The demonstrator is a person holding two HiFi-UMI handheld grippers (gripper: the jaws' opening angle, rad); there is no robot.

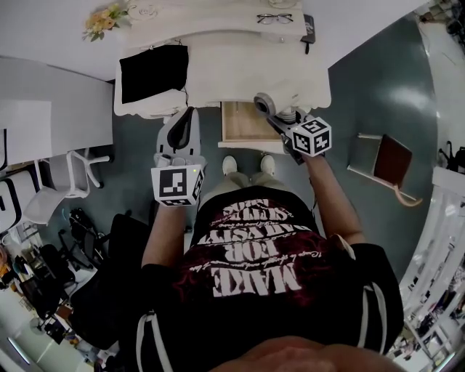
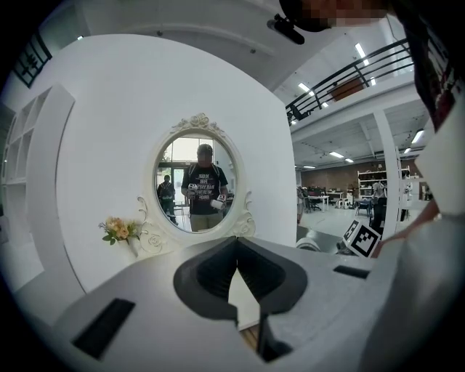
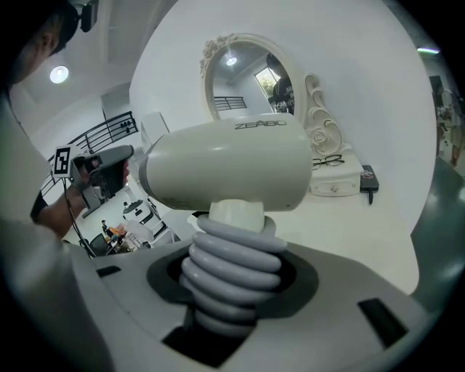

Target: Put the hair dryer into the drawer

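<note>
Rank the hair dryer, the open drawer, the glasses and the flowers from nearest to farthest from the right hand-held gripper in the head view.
1. hair dryer, held by the right hand-held gripper.
2. drawer, open, just left of it.
3. glasses, on the tabletop's back edge.
4. flowers, far back-left corner.

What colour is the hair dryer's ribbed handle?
The hair dryer handle is pale grey; the right gripper view shows it best.
</note>
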